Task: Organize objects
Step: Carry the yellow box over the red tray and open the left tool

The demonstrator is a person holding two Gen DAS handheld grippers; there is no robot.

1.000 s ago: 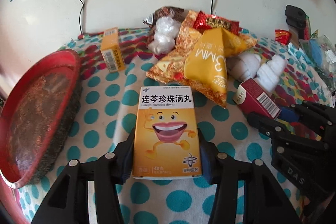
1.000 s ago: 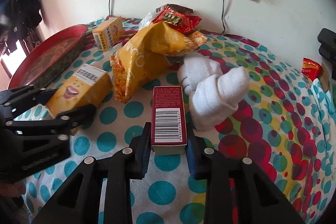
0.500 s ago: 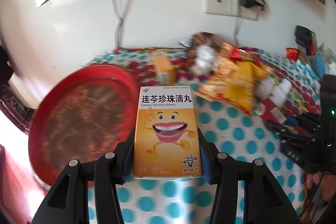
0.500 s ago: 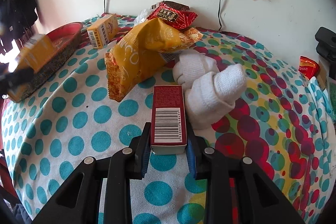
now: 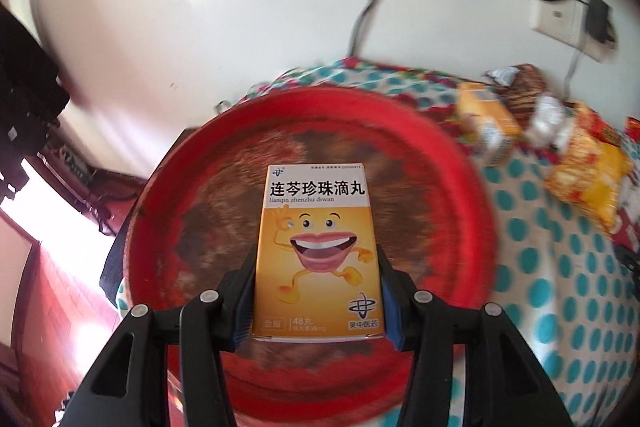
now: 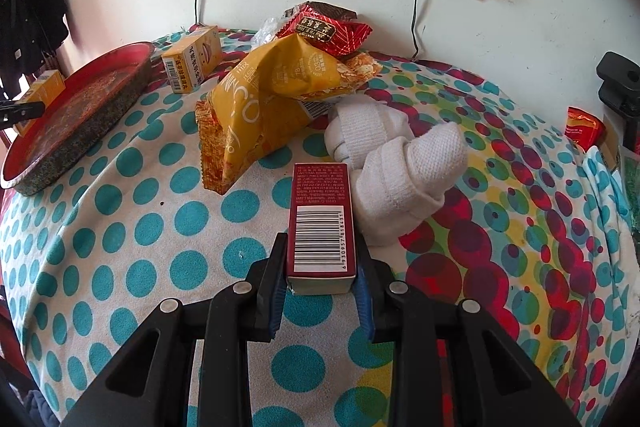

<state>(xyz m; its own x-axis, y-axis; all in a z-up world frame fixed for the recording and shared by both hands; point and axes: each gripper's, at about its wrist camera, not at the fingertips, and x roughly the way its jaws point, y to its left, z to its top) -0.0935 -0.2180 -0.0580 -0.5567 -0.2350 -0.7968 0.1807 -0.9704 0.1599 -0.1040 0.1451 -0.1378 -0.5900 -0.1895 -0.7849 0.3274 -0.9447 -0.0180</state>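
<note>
Two views, each with a box clamped. Left gripper (image 5: 318, 301) fingers closed on the sides of the yellow medicine box (image 5: 318, 251), held over the red tray (image 5: 460, 187). The box hides the tray's centre, and the gripper arms cut off its near rim. Everything right of the tray is motion-blurred there: second yellow box (image 5: 486, 125) and snack bags (image 5: 588, 171) are barely legible.

Right gripper (image 6: 320, 293) fingers narrow, pinching the dark red box (image 6: 322, 223), barcode face up, over the dotted tablecloth (image 6: 160, 227). Can't tell if the box's underside touches the cloth. This view is sharp and shows what the left doesn't: rolled white socks (image 6: 400, 163) just beside the red box, the tray's dark outer wall, and the yellow medicine box at the far left edge, half cut off.
</note>
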